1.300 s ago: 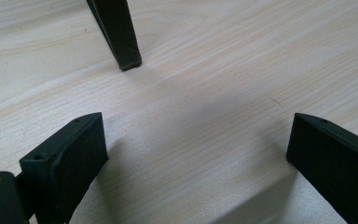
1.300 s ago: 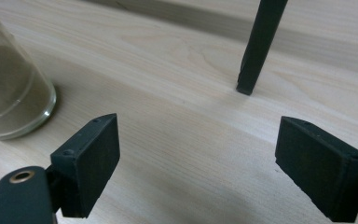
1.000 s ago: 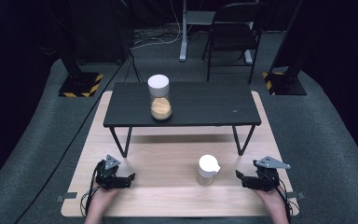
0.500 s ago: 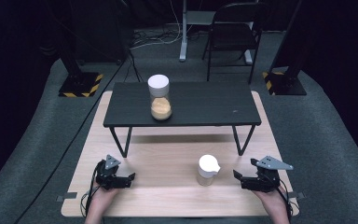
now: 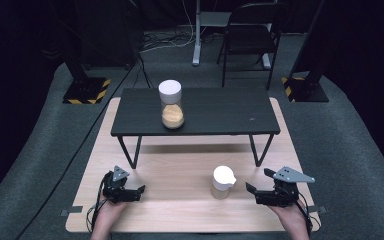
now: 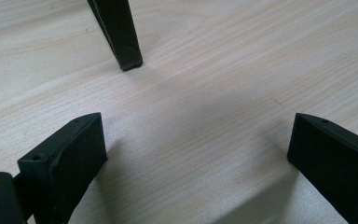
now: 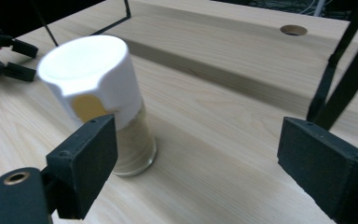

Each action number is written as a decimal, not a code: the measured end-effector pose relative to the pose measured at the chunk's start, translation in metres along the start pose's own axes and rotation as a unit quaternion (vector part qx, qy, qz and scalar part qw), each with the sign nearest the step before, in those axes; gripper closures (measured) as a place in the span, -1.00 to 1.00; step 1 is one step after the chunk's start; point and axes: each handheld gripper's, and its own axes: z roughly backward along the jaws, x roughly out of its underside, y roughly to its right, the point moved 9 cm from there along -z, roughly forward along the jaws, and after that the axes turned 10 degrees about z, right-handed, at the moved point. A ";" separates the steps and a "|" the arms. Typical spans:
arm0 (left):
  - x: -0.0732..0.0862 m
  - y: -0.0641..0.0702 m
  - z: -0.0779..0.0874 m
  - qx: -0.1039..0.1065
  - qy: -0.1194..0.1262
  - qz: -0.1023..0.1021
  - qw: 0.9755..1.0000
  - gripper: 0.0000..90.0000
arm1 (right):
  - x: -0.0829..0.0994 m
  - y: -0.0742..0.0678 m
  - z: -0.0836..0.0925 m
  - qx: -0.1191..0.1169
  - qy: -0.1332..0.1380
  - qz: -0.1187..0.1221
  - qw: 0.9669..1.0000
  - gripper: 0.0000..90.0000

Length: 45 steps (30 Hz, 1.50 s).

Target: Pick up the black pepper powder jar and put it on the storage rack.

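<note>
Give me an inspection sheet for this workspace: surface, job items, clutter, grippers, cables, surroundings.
Surface: pale wooden board on grey carpet, with a small black table standing on it.
Job's things: small white-capped jar upright on the board; taller white-lidded jar with tan contents on the black table.
Clutter: nothing seen.
Grippers: left gripper open, nothing between its fingers; right gripper open, beside the small jar, apart from it.
Cables: black cable across the carpet at left.
Surroundings: folding chair, stand bases with hazard stripes.
</note>
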 end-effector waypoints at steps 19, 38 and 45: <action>0.000 0.000 0.000 0.001 0.000 -0.001 1.000 -0.92 | -0.013 -0.021 -0.012 -0.033 0.017 0.020 0.999 -0.75; 0.000 0.000 0.000 0.001 0.000 -0.001 1.000 -0.92 | -0.022 -0.041 -0.040 -0.046 0.016 0.042 0.998 -0.74; 0.000 0.000 0.000 0.001 0.000 -0.001 1.000 -0.92 | -0.019 -0.044 -0.053 -0.055 0.015 0.043 0.997 -0.66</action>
